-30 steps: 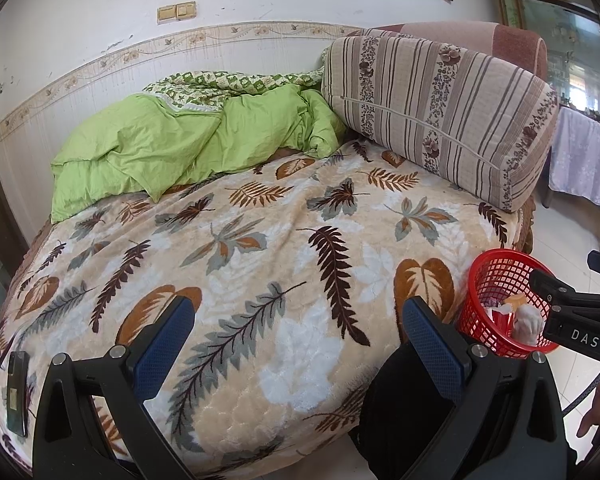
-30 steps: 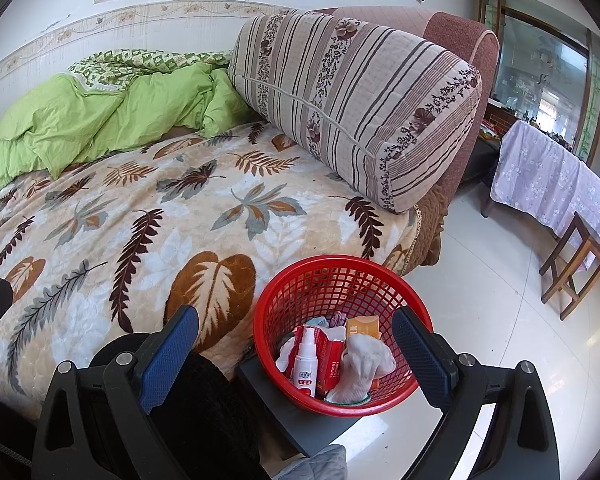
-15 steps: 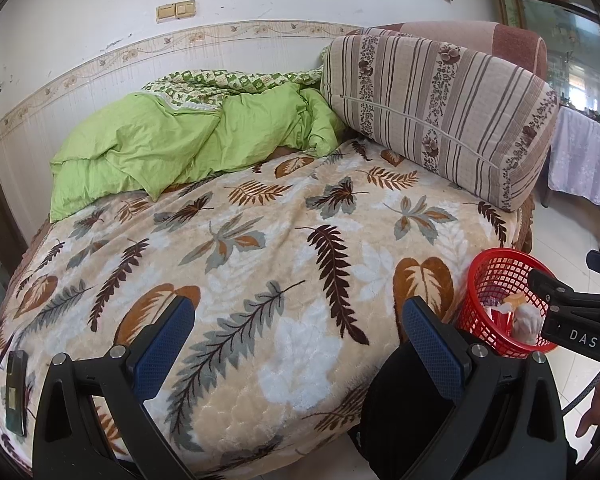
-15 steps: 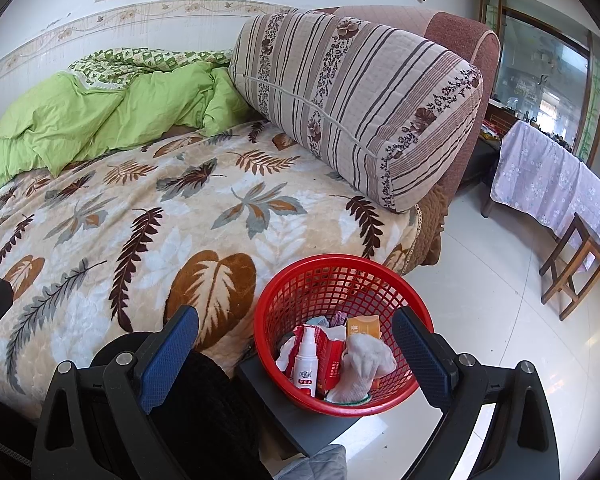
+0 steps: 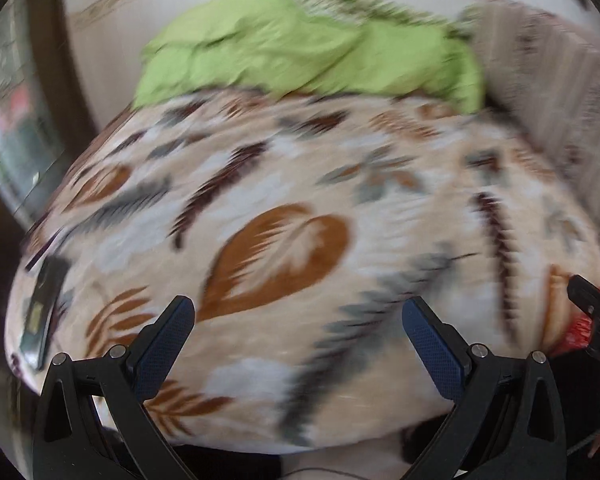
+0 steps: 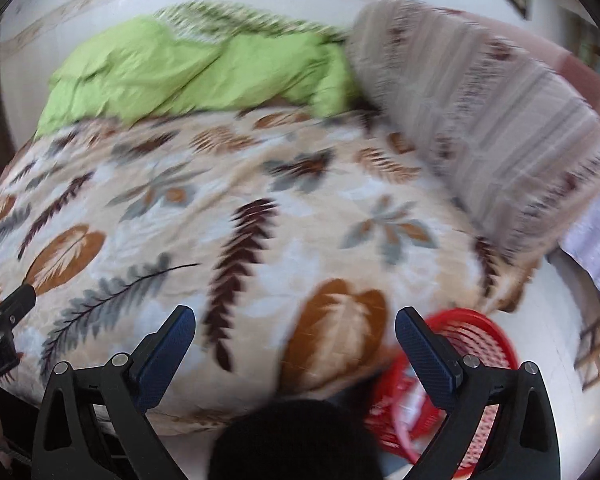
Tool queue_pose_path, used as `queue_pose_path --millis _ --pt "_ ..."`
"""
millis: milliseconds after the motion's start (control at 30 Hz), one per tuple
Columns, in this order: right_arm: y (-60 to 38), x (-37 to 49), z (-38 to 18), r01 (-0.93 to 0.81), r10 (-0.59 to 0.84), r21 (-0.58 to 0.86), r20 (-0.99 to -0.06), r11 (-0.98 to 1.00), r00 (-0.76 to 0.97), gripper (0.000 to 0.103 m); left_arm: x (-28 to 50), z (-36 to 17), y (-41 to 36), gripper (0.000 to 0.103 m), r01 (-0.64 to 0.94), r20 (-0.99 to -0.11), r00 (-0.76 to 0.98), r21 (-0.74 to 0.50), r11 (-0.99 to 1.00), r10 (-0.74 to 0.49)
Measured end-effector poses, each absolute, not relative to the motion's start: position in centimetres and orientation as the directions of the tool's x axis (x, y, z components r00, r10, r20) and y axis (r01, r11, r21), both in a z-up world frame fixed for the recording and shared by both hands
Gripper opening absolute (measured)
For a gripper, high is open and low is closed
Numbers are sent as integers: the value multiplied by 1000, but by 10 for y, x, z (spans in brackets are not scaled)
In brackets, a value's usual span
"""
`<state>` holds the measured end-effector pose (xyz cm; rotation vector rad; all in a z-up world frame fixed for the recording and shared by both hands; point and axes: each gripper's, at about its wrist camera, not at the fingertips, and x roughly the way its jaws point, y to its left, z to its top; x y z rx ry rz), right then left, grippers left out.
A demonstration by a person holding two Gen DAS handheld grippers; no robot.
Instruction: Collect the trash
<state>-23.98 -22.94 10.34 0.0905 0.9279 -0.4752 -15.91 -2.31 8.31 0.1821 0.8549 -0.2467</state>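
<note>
Both views are blurred by motion. My left gripper (image 5: 298, 318) is open and empty over the near edge of the leaf-patterned bed (image 5: 300, 208). My right gripper (image 6: 294, 328) is open and empty, also over the bed's near edge. The red mesh basket (image 6: 480, 344) with trash in it sits low at the right in the right wrist view, partly behind my right finger. A sliver of it shows at the far right in the left wrist view (image 5: 578, 330). A flat dark object (image 5: 44, 308) lies on the bed's left corner.
A green quilt (image 5: 308, 44) is bunched at the back of the bed. A striped bolster (image 6: 480, 120) lies along the right side. A dark rounded thing (image 6: 296, 440) sits below the bed edge. White floor (image 6: 548, 320) and a wooden stool (image 6: 596, 340) are at the right.
Both grippers have swung left and lifted over the bed. The red basket has slid from the centre to the lower right of the right wrist view. Both stay open.
</note>
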Motion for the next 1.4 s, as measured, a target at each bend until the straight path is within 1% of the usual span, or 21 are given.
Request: queue_pose_path --millis 67,133,167,233,300,433,567,633,800,900,1400 --pt "-216 -196 76 367 -302 -126 -826 922 477 101 -132 64 -5 103 197 -806 591 109 974 -30" --pt "-205 -157 50 338 -247 -100 -871 936 424 101 -111 52 8 103 159 -827 563 112 981 3" --pt "-201 -137 41 324 -221 -80 -877 943 427 101 -99 47 13 103 134 -834 551 121 984 27" --pt "-196 -103 28 336 -230 -87 -881 938 414 101 -81 42 18 103 118 -845 534 106 987 27" --pt "-196 -74 19 342 -161 3 -879 940 449 101 -62 34 21 103 108 -857 515 73 991 6" --pt "-193 -41 7 392 -244 -29 -824 919 511 102 -25 23 21 103 115 -866 500 45 992 -18" --pt "-192 -39 5 405 -250 -21 -815 914 522 102 2 18 24 103 106 -844 536 39 994 -24" --pt "-192 -38 4 406 -244 -12 -816 914 524 102 10 14 28 103 104 -834 550 12 994 -47" --pt "-196 -31 5 405 -240 -9 -817 914 525 102 10 12 30 103 104 -811 583 9 995 -54" --pt "-196 -29 4 405 -239 -7 -817 914 526 102 9 11 28 103 96 -802 596 28 995 -35" --pt "-196 -30 4 405 -238 -6 -816 914 526 102 6 11 31 103 98 -789 612 5 995 -56"
